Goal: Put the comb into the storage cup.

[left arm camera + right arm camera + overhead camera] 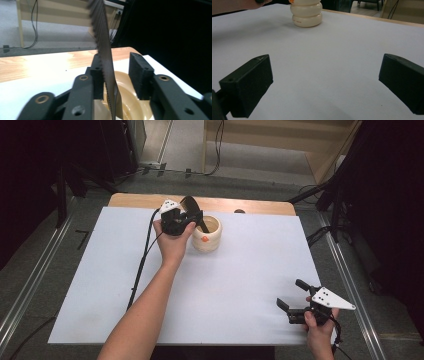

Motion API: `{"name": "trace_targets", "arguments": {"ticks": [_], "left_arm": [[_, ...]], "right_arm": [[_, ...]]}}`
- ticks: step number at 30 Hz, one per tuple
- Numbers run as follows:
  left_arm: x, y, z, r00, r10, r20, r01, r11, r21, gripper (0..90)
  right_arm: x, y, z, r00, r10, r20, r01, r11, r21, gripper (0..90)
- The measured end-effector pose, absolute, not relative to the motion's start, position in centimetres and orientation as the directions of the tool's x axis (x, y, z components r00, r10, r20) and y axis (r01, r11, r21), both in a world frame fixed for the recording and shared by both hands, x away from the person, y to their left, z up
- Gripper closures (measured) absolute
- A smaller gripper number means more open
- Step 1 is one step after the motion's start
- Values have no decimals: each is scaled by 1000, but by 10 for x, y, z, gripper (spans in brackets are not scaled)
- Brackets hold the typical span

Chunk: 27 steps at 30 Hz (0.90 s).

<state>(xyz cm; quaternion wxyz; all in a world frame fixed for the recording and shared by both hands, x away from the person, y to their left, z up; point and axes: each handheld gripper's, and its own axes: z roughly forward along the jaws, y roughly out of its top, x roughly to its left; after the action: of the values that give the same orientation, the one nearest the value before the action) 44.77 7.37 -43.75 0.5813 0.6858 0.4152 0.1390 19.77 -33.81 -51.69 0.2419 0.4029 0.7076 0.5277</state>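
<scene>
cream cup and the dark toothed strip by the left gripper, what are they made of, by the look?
Cream cup: probably glazed ceramic or glossy plastic; smooth stacked bulges with a soft sheen, and an orange mark on its side. Dark toothed strip: likely thin flexible plastic or rubber; matte dark brown, one serrated edge, slightly bowed. It leans against one pad of the left gripper; the other pad stands clear.

Left gripper (191, 217) seemingly over cup (206, 234)

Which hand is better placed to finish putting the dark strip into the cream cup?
Left. The left gripper is right above the cup, and the dark toothed strip stands between its jaws, its lower end already inside the cup. The right gripper is far away near the table's front edge, jaws open and empty.
</scene>
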Motion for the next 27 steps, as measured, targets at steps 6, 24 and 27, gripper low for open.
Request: {"name": "trace_targets", "arguments": {"ticks": [6,24,27], "left_arm": [[448,76,-440,609,739,-287,434,-9,901,479],[434,87,-438,668,703,-246,382,-40,923,0],[432,90,-437,673,699,-241,380,-48,924,0]], "right_arm": [[198,-338,-517,-559,825,83,314,119,942,0],[198,-338,-517,-556,827,79,313,120,942,0],[198,-338,-517,-557,826,81,315,121,941,0]]}}
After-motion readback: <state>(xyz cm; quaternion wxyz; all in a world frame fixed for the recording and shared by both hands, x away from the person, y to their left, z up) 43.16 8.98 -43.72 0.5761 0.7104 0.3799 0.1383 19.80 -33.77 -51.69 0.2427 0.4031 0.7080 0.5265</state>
